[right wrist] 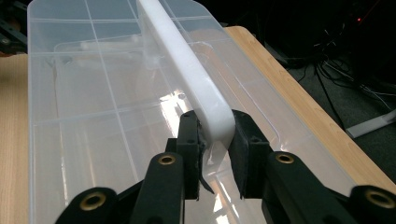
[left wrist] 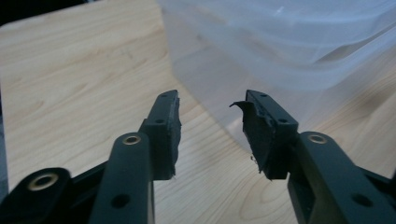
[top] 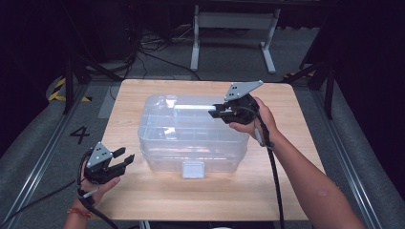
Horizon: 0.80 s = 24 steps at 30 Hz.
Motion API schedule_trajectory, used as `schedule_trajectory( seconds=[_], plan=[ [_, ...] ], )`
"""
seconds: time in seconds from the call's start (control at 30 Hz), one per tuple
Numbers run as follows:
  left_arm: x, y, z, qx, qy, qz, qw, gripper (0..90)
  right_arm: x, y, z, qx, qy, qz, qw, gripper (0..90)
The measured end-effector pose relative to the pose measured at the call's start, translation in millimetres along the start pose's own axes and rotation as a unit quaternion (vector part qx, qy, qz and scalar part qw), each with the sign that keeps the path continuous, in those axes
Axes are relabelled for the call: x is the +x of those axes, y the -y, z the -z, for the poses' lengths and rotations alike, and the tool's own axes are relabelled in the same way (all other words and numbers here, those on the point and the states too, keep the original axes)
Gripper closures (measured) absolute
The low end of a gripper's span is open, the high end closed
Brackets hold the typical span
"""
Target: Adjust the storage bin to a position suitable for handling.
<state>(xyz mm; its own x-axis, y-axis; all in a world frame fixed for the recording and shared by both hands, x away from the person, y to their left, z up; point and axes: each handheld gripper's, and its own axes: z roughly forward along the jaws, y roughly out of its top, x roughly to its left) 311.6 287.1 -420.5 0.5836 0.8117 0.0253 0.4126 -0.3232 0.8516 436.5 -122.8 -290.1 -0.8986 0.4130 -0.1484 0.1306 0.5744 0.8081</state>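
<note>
Dark workshop floor, cables and a white desk frame ring a pale wooden tabletop [top: 143,200], on which a clear plastic storage box [top: 191,138] sits at the centre of the high view with its lid on and its latch [top: 193,169] facing the lower edge of the frame. At the upper right of the box, the right gripper [top: 213,111] is clamped on the white handle [right wrist: 187,65], both pads pressed against its rounded end in the right gripper view. The handle's long axis runs away from those jaws toward the upper left of that view, along the lid; in the high view it lies left to right across the top of the box. The left gripper [top: 125,157] hovers at the lower left of the frame, just beside the box's near left corner and apart from it, its jaws parted with nothing between them and pointing to the right toward the box wall, which fills the upper right of the left gripper view. Any lift of the box or lid would seem to turn on that handle, which lies well across the box from the left hand and already in the right one's hold.
</note>
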Motion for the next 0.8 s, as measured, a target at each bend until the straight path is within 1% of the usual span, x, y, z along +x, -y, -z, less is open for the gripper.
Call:
schedule_trajectory(
  seconds=[0.03, 0.07, 0.1, 0.13, 0.17, 0.2, 0.23, 0.27, 0.3, 0.33, 0.37, 0.4, 0.43, 0.53, 0.63, 0.67, 0.73, 0.8],
  plan=[
    [0.0, 0.0, 0.0, 0.000, 0.000, 0.000, 1.0000, 59.4, 0.0, 0.0, 0.0, 0.000, 0.000, 0.000, 1.0000, 75.7],
    [-5.1, -5.1, 0.8, -0.003, 0.008, -0.006, 0.9999, 61.2, -1.9, -2.1, 0.2, 0.002, -0.001, -0.004, 1.0000, 75.6],
    [-5.1, -5.1, 0.8, -0.003, 0.008, -0.006, 0.9999, 63.2, -1.9, -2.1, 0.2, 0.002, -0.001, -0.004, 1.0000, 75.6],
    [-7.3, -7.9, 0.3, -0.005, 0.012, -0.013, 0.9998, 63.2, -2.8, -3.6, 0.4, 0.004, 0.000, -0.007, 1.0000, 75.5],
    [-12.6, -12.3, -0.7, -0.001, 0.017, -0.022, 0.9996, 66.8, -4.7, -6.6, 0.8, 0.007, 0.003, -0.013, 0.9999, 75.3],
    [-12.6, -12.3, -0.7, -0.001, 0.017, -0.022, 0.9996, 68.3, -4.7, -6.6, 0.8, 0.007, 0.003, -0.013, 0.9999, 75.3],
    [-19.6, -16.7, -2.0, 0.002, 0.020, -0.034, 0.9992, 69.9, -6.3, -8.5, 0.7, 0.007, 0.004, -0.014, 0.9999, 75.1],
    [-19.6, -16.7, -2.0, 0.002, 0.020, -0.034, 0.9992, 71.1, -6.3, -8.5, 0.7, 0.007, 0.004, -0.014, 0.9999, 75.1],
    [-24.0, -19.7, -2.7, 0.001, 0.021, -0.037, 0.9991, 72.3, -7.9, -8.9, 0.9, 0.007, 0.002, -0.017, 0.9998, 75.1],
    [-24.0, -19.7, -2.7, 0.001, 0.021, -0.037, 0.9991, 73.6, -7.9, -8.9, 0.9, 0.007, 0.002, -0.017, 0.9998, 75.1],
    [-25.4, -21.5, -3.5, -0.002, 0.024, -0.038, 0.9990, 73.6, -8.2, -9.2, 0.9, 0.007, 0.001, -0.018, 0.9998, 75.0],
    [-26.8, -22.7, -4.2, -0.004, 0.027, -0.035, 0.9990, 75.3, -8.5, -9.5, 0.8, 0.007, 0.001, -0.019, 0.9998, 75.0],
    [-27.5, -24.1, -5.2, -0.006, 0.028, -0.038, 0.9988, 76.6, -9.0, -9.8, 0.8, 0.007, 0.001, -0.018, 0.9998, 75.0],
    [-29.7, -27.3, -5.2, -0.019, 0.031, -0.034, 0.9988, 82.3, -10.9, -10.9, 1.0, 0.007, 0.000, -0.022, 0.9997, 74.7],
    [-31.6, -28.1, -6.4, -0.021, 0.036, -0.036, 0.9985, 86.7, -11.8, -11.5, 0.8, 0.006, 0.001, -0.021, 0.9998, 74.6],
    [-33.3, -28.5, -7.3, -0.022, 0.039, -0.039, 0.9983, 86.7, -12.0, -11.7, 0.8, 0.006, 0.001, -0.020, 0.9998, 74.5],
    [-34.6, -29.2, -7.4, -0.023, 0.037, -0.038, 0.9983, 89.4, -12.3, -11.5, 0.8, 0.006, 0.000, -0.020, 0.9998, 74.5],
    [-34.2, -29.8, -6.6, -0.024, 0.036, -0.039, 0.9983, 89.8, -12.3, -11.2, 1.0, 0.005, 0.001, -0.020, 0.9998, 74.4]
  ],
)
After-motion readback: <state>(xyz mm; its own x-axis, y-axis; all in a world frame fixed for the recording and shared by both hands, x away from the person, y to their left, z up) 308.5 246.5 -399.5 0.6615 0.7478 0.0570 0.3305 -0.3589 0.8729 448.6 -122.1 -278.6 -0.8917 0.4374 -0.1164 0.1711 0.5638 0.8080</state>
